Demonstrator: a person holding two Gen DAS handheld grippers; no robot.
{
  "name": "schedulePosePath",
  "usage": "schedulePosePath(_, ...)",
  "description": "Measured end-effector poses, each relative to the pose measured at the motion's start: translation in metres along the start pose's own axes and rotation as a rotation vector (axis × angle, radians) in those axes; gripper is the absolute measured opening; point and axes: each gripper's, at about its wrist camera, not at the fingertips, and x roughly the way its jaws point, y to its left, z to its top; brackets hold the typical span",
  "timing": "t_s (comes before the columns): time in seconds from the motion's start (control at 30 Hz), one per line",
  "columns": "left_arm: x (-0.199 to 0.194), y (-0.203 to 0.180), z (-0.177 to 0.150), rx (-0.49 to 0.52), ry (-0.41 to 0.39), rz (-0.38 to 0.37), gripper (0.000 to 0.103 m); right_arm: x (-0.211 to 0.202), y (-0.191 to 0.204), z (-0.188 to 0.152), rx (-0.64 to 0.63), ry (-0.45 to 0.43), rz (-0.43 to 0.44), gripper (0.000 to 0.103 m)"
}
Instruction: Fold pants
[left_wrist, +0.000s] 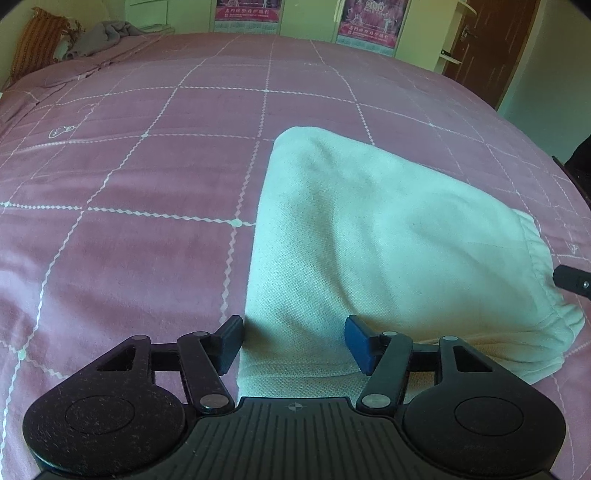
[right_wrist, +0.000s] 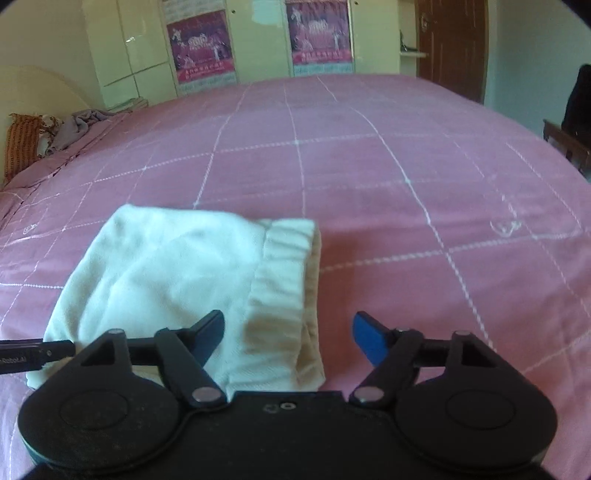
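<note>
In the left wrist view, the pants (left_wrist: 388, 236) are seen lying on the pink bed (left_wrist: 129, 229), folded into a compact, roughly rectangular bundle of pale cream cloth. A fine woven, slightly pebbled texture is visible on the near layer, and the edges are rounded and puffy, not creased. The left tool (left_wrist: 293, 343) is held wide, its jaws set either side of the near left corner of the bundle with nothing gripped between them. A gathered elastic waistband is seen at the right end, close beside the black tip of the other tool (whether it touches the cloth cannot be told here). The fabric is judged soft, light and limp, so it is expected to sag and unfold if lifted by one layer only.

In the right wrist view, the ribbed waistband (right_wrist: 288, 280) is shown as a thicker, puckered band along the right edge of the bundle, with stacked layers visible at its side. The right tool (right_wrist: 288, 339) is also spread wide and empty, poised over the near waistband corner. The waistband is judged the firmest place to be pinched, all layers taken together. The bedspread is marked with a grid of thin white stitched lines, and its soft surface is expected to give under pressure.
</note>
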Motion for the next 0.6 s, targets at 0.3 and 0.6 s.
schedulePosePath(0.3, -0.003, 0.007, -0.005, -0.044, 0.003, -0.035, 0.060, 0.017, 0.064, -0.025, -0.308, 0.070, 0.053, 0.042)
schedulePosePath(0.6, 0.014, 0.031, 0.012, -0.155, 0.066, -0.158, 0.060, -0.004, 0.035, -0.004, -0.153, 0.047, 0.095, 0.076)
